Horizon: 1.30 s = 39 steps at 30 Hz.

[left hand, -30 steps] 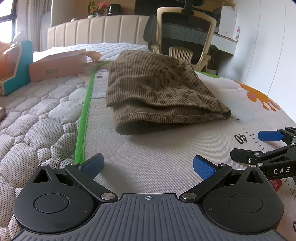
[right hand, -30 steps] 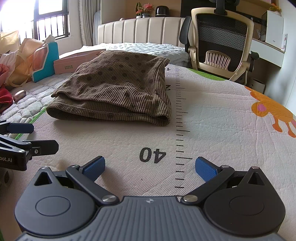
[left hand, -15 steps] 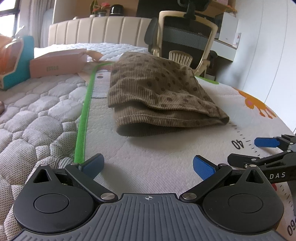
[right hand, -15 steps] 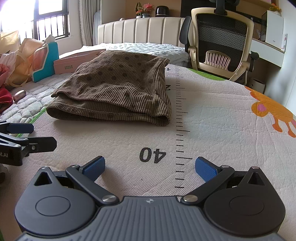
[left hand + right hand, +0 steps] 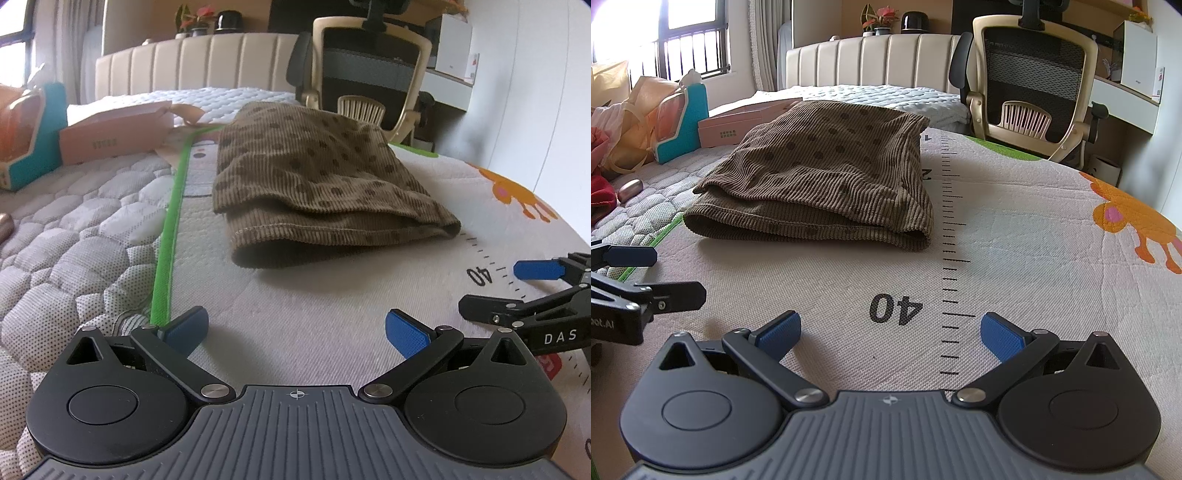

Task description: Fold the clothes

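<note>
A brown dotted corduroy garment lies folded in a flat stack on the white mat with a printed ruler. My left gripper hovers low over the mat a short way in front of the garment's near left corner, open, nothing between its blue pads. My right gripper sits open over the "40" mark, in front of the garment's near right corner, also holding nothing. Each gripper shows at the edge of the other's view.
A pink box and a teal-edged holder rest on the quilted bed to the left, beyond the mat's green border. An office chair stands behind the mat. Bags and red cloth lie far left.
The left gripper has drifted slightly, turning a little to the right so the garment sits more central in its view. The right gripper has stayed still. Both remain open.
</note>
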Each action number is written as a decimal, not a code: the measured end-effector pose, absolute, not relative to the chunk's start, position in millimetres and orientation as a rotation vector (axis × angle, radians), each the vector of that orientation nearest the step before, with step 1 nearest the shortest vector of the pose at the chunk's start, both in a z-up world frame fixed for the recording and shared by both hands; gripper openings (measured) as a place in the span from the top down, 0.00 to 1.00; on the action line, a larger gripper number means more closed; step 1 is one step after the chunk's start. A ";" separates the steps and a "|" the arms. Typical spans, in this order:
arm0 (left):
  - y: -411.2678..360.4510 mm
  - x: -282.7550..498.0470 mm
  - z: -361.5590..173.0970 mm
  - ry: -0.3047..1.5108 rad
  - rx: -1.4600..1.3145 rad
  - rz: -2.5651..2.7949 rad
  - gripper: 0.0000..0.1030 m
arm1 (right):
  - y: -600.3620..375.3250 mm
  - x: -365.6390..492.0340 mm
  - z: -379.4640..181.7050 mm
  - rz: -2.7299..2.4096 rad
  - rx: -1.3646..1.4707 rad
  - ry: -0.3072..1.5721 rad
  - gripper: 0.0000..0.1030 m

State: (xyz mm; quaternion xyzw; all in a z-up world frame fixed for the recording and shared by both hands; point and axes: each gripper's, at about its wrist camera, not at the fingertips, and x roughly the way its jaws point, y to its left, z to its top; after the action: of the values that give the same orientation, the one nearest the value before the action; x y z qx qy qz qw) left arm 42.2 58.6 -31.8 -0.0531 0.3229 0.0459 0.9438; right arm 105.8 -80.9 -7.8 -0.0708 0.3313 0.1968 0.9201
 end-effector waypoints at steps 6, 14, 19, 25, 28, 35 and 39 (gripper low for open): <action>56.0 43.7 -32.3 0.670 -0.085 0.098 0.00 | -81.3 106.0 -7.9 0.405 -0.146 0.681 0.00; 54.7 43.5 -32.9 0.674 -0.072 0.098 0.00 | -80.9 106.2 -8.1 0.405 -0.146 0.681 0.00; 55.6 44.0 -32.6 0.674 -0.079 0.093 0.00 | -80.8 106.2 -8.1 0.405 -0.146 0.681 0.00; 56.3 43.5 -32.0 0.672 -0.086 0.091 0.00 | -80.5 106.2 -8.4 0.404 -0.145 0.681 0.00; 56.9 42.6 -31.7 0.671 -0.088 0.091 0.00 | -80.0 106.2 -8.3 0.403 -0.145 0.681 0.00; 55.8 44.9 -31.5 0.685 -0.077 0.094 0.00 | -80.3 106.3 -8.3 0.403 -0.145 0.681 0.00; 51.9 47.3 -32.3 0.700 -0.046 0.102 0.00 | -81.2 106.6 -8.2 0.403 -0.145 0.681 0.00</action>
State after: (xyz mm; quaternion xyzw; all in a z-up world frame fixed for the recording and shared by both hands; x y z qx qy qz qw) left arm 47.3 51.9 -32.3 -0.0224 0.3429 0.0497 0.9378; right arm 106.6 -81.2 -8.2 -0.0706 0.3312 0.1962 0.9202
